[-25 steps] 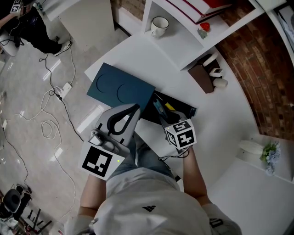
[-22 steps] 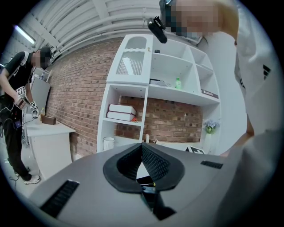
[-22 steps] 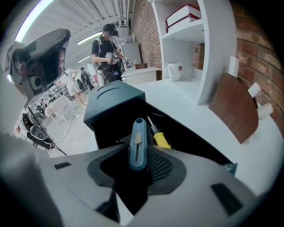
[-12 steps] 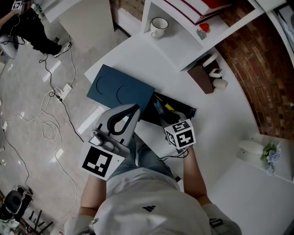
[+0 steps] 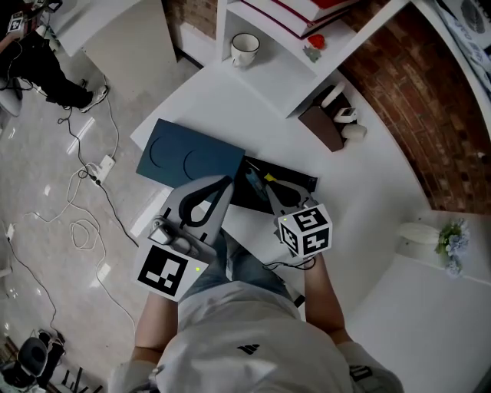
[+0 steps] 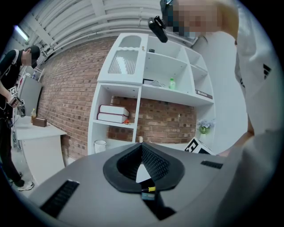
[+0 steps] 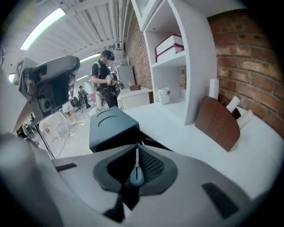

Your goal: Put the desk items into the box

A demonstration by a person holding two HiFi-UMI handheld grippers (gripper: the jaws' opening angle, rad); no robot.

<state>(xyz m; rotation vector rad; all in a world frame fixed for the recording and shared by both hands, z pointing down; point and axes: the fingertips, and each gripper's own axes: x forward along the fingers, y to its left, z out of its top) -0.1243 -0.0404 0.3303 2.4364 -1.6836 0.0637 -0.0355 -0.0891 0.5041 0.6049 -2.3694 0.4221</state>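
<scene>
The right gripper (image 7: 136,149), its jaws just closing, pinches a slim white blue-ended stick (image 7: 136,174). In the head view the open black box (image 5: 305,183) lies at its 11 o'clock, with the flat dark blue lid (image 5: 192,160) at 10. The left gripper (image 6: 142,145) is closed and empty.

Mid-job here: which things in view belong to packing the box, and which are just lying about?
Job: black box; dark blue lid; right claw, whose jaws have just been closing on a thin pen-like stick.
Lying about: mug; books; brown wooden stand; potted plant; power strip on the floor.
</scene>
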